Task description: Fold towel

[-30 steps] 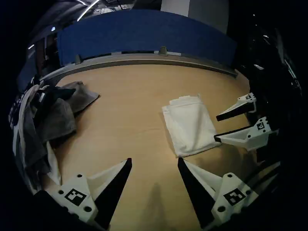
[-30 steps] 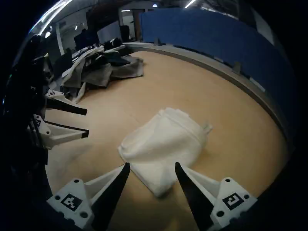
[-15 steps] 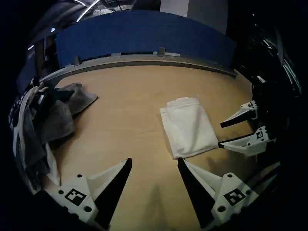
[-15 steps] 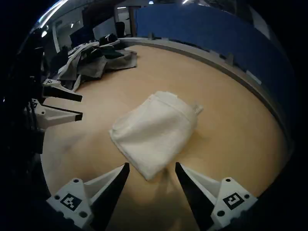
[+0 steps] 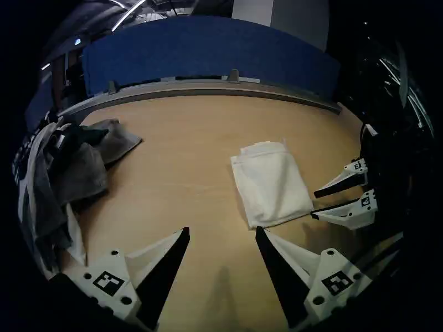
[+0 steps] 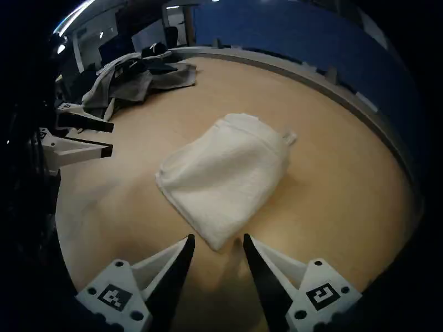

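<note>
The folded white towel [image 5: 271,182] lies flat on the wooden table [image 5: 188,138], well apart from the heap of grey clothes [image 5: 66,171] at the table's left end and short of the blue partition [image 5: 210,50] along the far edge. In the left gripper view its long axis runs from far to near, leaning slightly right toward the near end, with a small loop at the far right corner. In the right gripper view the towel [image 6: 224,174] lies on a diagonal, near-left to far-right, with one corner pointing back at the camera. The left gripper [image 5: 221,229] hangs above bare wood with its fingers spread wide and nothing between them, much as a second ago. The right gripper [image 6: 217,236] is partly open and grips nothing; the towel's near corner reaches into the gap between its tips, and whether either tip touches the cloth cannot be told. Its gap is narrower than half a second ago, and the corner has come closer between the fingers. From the left gripper view, the right gripper [image 5: 314,205] sits at the towel's near right corner, lower along the edge than before.
</note>
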